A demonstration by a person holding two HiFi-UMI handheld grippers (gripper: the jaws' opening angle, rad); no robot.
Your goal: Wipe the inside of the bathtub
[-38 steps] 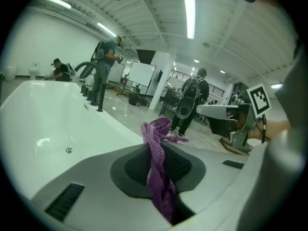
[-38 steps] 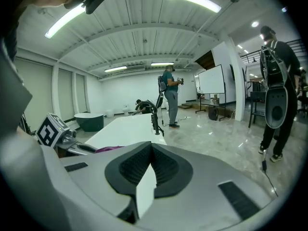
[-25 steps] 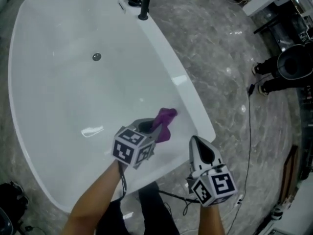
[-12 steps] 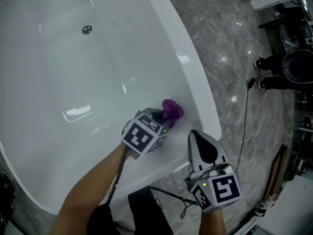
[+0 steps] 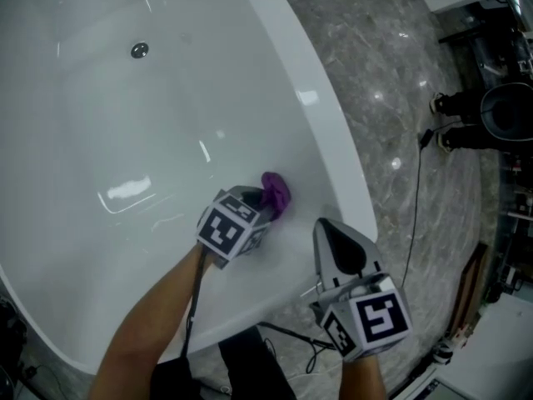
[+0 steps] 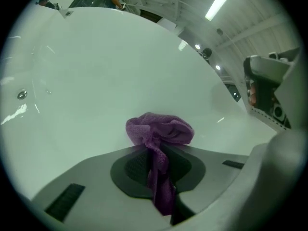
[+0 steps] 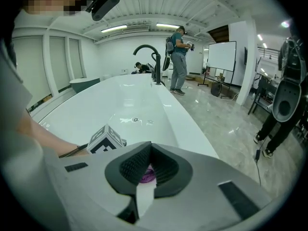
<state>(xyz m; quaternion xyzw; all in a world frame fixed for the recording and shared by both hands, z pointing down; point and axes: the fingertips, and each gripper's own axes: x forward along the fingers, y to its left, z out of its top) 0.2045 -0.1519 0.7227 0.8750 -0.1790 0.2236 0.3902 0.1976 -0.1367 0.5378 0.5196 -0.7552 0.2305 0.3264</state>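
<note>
Tub (image 5: 100, 140): wipe under way, I judge. Left gripper (image 6: 156, 172) pinches purple cloth (image 6: 161, 129), bunched just ahead of its tips against the inner wall. Right gripper (image 7: 147, 172) pressed together, empty, near the rim. Next: sweep cloth along wall with steady pressure.

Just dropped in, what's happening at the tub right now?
A person is wiping the inside of the white bathtub. The left tongs are shut on a bunched purple cloth, which looks to be held against the tub's inner side wall just below the rim. The right tongs are shut and empty, held over the rim.
</note>
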